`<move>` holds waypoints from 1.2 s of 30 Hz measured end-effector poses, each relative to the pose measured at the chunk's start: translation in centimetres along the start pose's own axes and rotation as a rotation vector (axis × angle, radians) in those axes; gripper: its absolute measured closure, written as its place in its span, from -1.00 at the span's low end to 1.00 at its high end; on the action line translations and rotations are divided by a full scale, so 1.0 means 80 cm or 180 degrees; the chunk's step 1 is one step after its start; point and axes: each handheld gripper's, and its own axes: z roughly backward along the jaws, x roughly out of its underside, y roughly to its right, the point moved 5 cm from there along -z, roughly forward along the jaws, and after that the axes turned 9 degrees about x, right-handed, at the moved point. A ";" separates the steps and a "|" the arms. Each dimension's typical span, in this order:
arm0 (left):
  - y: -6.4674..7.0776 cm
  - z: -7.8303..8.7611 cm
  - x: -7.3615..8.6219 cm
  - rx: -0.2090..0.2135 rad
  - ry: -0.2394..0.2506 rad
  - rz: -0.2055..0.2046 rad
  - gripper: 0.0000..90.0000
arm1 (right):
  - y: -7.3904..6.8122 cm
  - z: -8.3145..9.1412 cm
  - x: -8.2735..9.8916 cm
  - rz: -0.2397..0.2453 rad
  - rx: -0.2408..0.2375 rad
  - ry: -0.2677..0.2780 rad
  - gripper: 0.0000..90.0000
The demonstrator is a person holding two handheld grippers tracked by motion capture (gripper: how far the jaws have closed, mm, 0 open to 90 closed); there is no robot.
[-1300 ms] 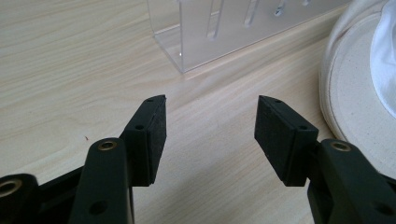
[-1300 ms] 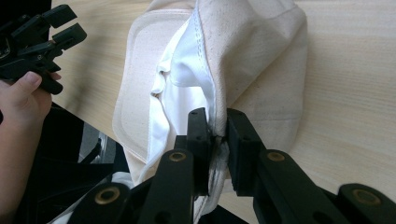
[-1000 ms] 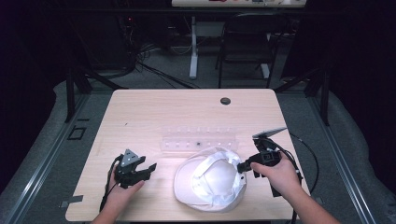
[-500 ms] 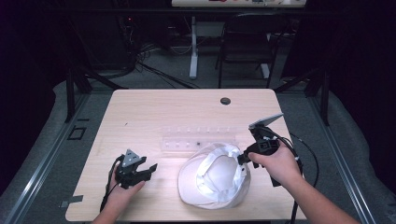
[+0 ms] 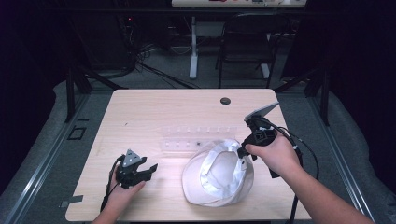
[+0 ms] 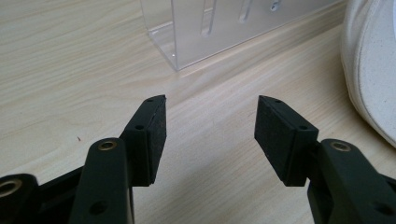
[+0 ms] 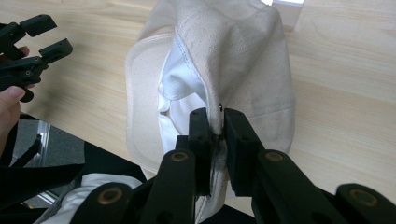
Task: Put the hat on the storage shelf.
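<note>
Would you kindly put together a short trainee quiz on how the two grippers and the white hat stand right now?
1. True or false: the left gripper is shut on the white hat.
2. Which gripper holds the hat's edge? A) left B) right C) neither
3. Fill in: beyond the hat on the table lies a clear ____ rack.

Key:
1. False. In the left gripper view its jaws stand apart over bare wood, with the hat off to one side.
2. B. In the right gripper view the right gripper pinches the hat's fabric edge.
3. Plastic, as far as its see-through look tells.
</note>
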 end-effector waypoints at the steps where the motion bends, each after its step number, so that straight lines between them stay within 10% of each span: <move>1: 0.000 0.000 0.000 -0.0003 -0.0003 -0.0006 -0.02 | -0.001 0.001 -0.001 -0.0019 -0.0006 0.0005 0.82; 15: 0.001 0.000 0.000 0.0006 -0.0013 -0.0003 -0.02 | -0.005 0.028 -0.009 -0.0076 -0.0104 -0.0033 0.82; 36: 0.002 -0.002 0.000 -0.0005 0.0014 -0.0023 -0.02 | -0.012 0.051 -0.009 -0.0210 -0.0931 0.0008 0.83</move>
